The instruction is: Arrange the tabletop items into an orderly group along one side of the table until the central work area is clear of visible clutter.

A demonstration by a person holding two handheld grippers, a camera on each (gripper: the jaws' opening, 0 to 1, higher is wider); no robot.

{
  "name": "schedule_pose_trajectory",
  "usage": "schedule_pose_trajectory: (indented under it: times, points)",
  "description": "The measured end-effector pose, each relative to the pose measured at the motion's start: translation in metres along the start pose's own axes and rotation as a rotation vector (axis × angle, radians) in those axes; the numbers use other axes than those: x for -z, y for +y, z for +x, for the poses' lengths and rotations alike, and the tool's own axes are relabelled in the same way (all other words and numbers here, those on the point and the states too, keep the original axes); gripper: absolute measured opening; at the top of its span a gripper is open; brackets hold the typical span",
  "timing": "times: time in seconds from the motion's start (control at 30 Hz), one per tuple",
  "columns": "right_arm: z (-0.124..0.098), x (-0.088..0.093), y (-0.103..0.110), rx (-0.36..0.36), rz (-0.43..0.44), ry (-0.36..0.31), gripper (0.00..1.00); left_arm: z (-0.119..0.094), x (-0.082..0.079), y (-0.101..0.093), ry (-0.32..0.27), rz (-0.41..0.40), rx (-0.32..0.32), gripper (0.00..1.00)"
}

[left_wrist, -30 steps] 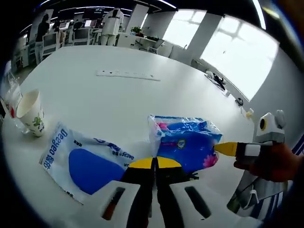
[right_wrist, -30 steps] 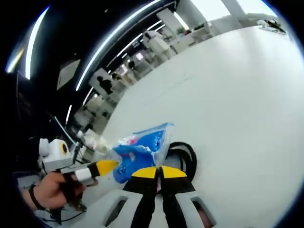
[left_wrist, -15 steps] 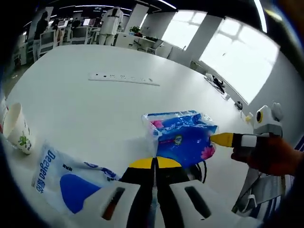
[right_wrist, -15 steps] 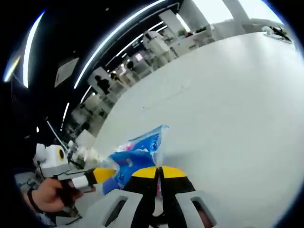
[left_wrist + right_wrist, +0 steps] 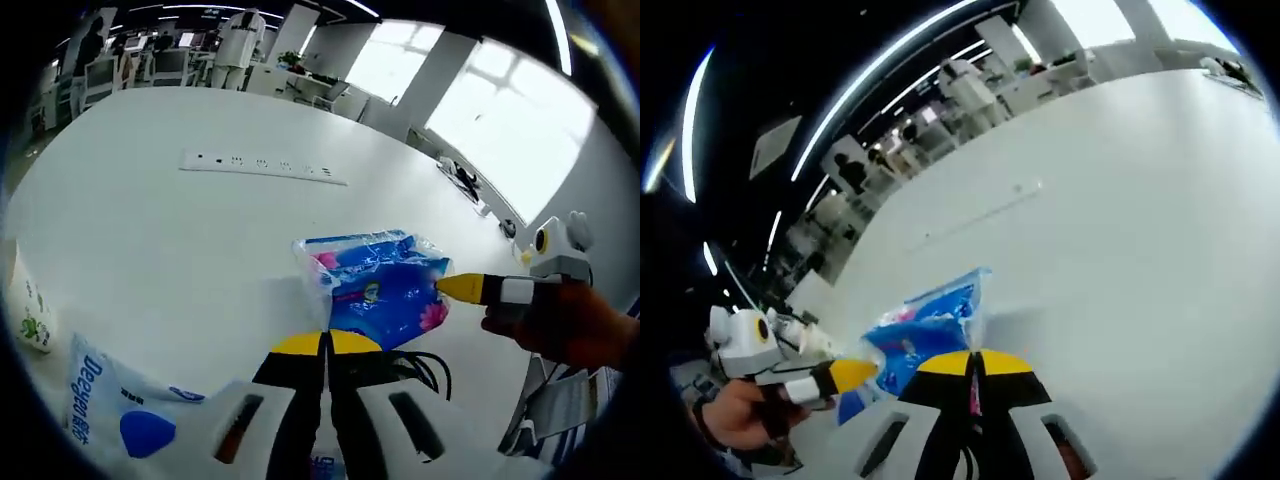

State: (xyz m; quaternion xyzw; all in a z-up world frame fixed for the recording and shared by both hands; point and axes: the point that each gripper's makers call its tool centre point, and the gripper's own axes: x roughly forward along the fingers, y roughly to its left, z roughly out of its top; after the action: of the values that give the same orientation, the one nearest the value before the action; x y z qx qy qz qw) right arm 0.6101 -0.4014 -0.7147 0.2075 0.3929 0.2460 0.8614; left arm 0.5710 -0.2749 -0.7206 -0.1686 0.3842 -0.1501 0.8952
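Note:
A blue tissue pack (image 5: 385, 288) with pink flowers hangs between both grippers. My left gripper (image 5: 327, 343) is shut on the pack's near plastic edge. My right gripper (image 5: 448, 288) comes in from the right, its yellow tip shut on the pack's far end, with a hand (image 5: 565, 330) behind it. In the right gripper view the tissue pack (image 5: 925, 330) sits just above my shut right gripper (image 5: 975, 362), and my left gripper (image 5: 862, 371) meets the pack from the left.
A white and blue wet-wipes pack (image 5: 110, 415) lies at the lower left beside a paper cup (image 5: 25, 310). A white power strip (image 5: 262, 165) lies across the round white table (image 5: 150, 230). A black cable (image 5: 420, 367) coils under the tissue pack. People stand among distant desks.
Both grippers have carried the tissue pack away from the wipes pack and cup, which have slid toward the left view's lower-left edge. The black cable has come into the left view.

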Motion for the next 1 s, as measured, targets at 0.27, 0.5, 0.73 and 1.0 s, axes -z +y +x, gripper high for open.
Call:
schedule_pose_trajectory:
  times: [0.27,0.5,0.73,1.0]
  points:
    - [0.013,-0.001,-0.012,0.011,-0.019,0.028,0.00,0.013,0.001,0.001,0.020,-0.007,-0.005,0.00]
    - [0.020,0.013,-0.023,0.021,-0.019,0.061,0.00,0.025,0.020,0.005,0.081,0.000,-0.023,0.00]
    - [0.022,0.020,-0.026,0.033,-0.010,0.068,0.00,0.026,0.030,0.007,0.105,0.021,-0.042,0.00]
    - [0.020,0.022,-0.033,0.049,-0.002,0.071,0.02,0.025,0.025,0.005,0.094,0.000,-0.033,0.01]
